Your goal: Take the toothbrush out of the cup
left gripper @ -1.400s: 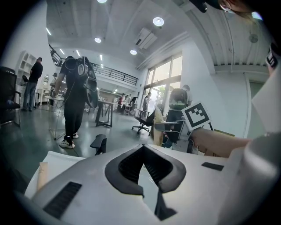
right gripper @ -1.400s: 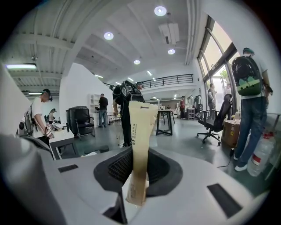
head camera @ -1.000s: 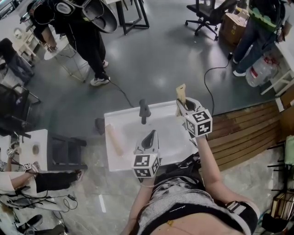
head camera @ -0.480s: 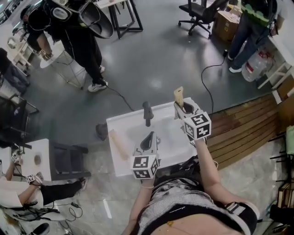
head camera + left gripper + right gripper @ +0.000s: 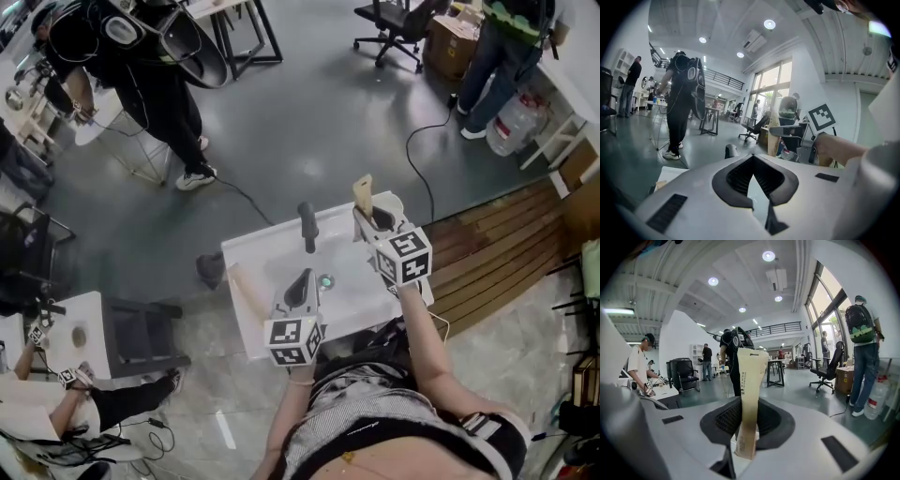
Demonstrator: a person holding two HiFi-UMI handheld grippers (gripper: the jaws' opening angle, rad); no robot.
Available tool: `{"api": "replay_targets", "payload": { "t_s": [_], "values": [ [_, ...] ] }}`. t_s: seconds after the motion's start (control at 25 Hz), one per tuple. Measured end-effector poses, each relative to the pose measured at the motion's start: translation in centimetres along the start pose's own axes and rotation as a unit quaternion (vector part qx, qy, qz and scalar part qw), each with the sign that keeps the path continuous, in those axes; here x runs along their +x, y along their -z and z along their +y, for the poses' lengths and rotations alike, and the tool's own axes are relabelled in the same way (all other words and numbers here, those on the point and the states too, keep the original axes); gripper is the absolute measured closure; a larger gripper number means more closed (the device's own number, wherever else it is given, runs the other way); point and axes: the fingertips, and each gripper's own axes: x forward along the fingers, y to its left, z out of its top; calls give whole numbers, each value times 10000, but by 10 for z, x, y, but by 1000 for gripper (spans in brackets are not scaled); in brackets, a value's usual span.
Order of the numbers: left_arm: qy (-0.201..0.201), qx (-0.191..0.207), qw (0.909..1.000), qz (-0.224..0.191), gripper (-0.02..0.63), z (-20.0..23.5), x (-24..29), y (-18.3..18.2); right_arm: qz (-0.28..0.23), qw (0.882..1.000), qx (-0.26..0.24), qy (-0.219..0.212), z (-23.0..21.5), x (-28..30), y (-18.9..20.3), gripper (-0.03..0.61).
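Workshop, grey floor, white counter (image 5: 267, 258). Right gripper (image 5: 366, 216) clamps the wrapped toothbrush (image 5: 751, 380) upright, with no cup around it, so removal looks done. Left gripper (image 5: 306, 277) closed, empty. Setting down is left.

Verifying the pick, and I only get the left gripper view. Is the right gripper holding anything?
Observer: Yes. In its own view the right gripper is shut on a beige toothbrush pack, which stands upright between the jaws.
Operator: Is the lower end free?
Observer: It looks so. The pack's lower end shows bare just behind the jaws, inside nothing.
Operator: Where is my left gripper?
Observer: In the head view the left gripper hovers over the white sink, beside the drain. Its jaws are together and hold nothing.
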Motion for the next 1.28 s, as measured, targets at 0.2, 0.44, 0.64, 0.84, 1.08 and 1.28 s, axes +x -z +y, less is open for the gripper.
{"api": "replay_targets", "payload": {
  "t_s": [0.2, 0.44, 0.64, 0.84, 1.08, 1.28],
  "values": [
    [-25, -64, 10000, -12, 614, 14, -12, 2, -10, 10000, -74, -2, 19, 0, -4, 468],
    [14, -118, 9999, -33, 614, 24, -18, 3, -36, 9999, -91, -23, 36, 2, -8, 468],
    [31, -111, 9999, -17, 614, 34, -27, 5, -41, 9999, -123, -39, 51, 6, -10, 468],
    [9, -100, 9999, 3, 614, 47, -37, 6, -53, 9999, -109, -102, 67, 12, -12, 468],
    [-10, -52, 10000, 26, 614, 63, -46, 5, -65, 9997, -60, -224, 90, 22, -14, 468],
    [24, -59, 10000, 55, 614, 76, -51, 9, -57, 9995, -5, -301, 108, 30, -13, 468]
  ]
}}
